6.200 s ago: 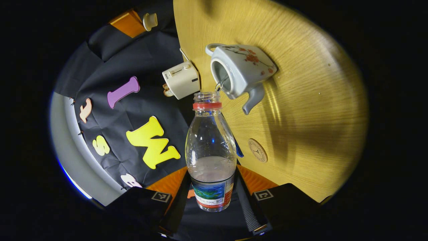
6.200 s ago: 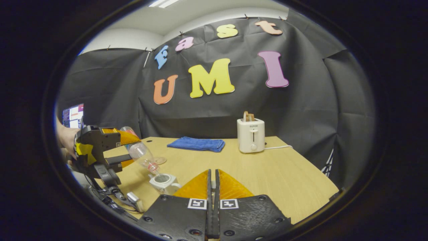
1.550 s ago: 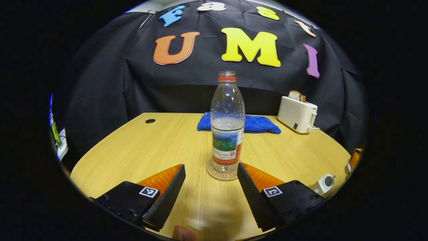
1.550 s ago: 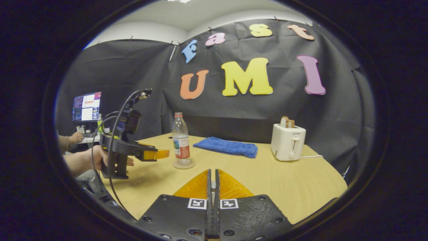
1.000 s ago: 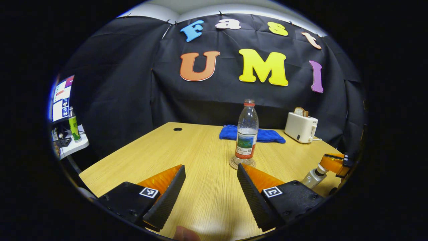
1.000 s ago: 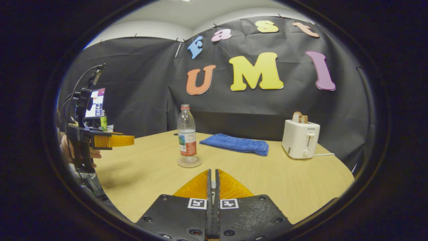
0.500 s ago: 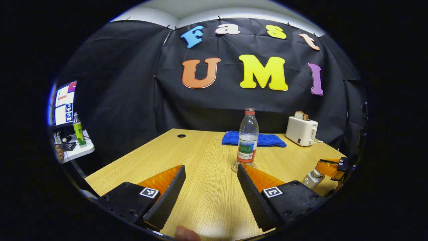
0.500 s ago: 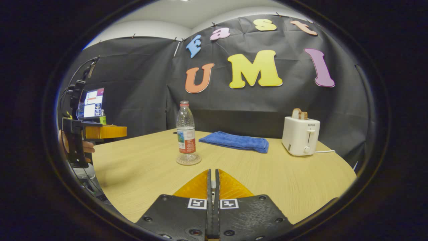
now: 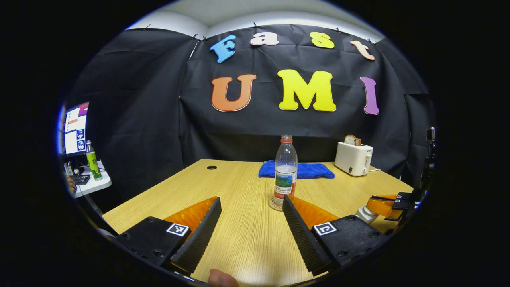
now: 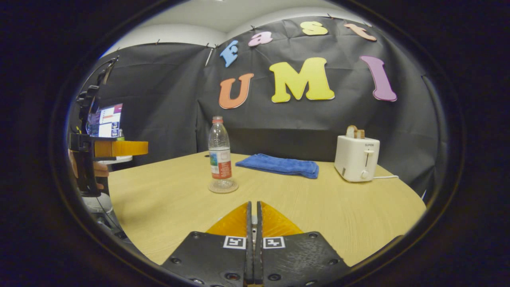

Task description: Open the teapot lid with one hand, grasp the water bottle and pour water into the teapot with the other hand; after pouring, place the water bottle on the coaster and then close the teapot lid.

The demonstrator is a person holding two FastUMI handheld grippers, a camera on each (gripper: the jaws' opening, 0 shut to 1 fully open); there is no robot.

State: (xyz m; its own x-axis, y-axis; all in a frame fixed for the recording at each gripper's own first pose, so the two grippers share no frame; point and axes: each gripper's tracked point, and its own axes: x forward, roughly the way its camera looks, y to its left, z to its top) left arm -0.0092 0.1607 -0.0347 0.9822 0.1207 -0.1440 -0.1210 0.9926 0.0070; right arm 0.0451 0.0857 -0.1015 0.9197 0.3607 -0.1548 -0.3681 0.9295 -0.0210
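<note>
The clear water bottle with a red neck ring stands upright on the round coaster in the middle of the wooden table. My left gripper is open and empty, well back from the bottle. In the right gripper view the bottle and coaster are ahead on the left, and the left gripper hovers at the far left in a hand. My right gripper is shut, with a pale sliver of the teapot lid between its fingers. At the left gripper view's right edge the right gripper sits right over the white teapot, mostly hiding it.
A blue cloth lies behind the bottle, and a white toaster with bread stands at the back right. A side table with a monitor and a green bottle is off to the left. The cloth and toaster also lie ahead of the right gripper.
The left gripper, earlier pouring, has set the bottle on the coaster, opened and drawn back. The right gripper has sunk lower onto the teapot, staying shut.
</note>
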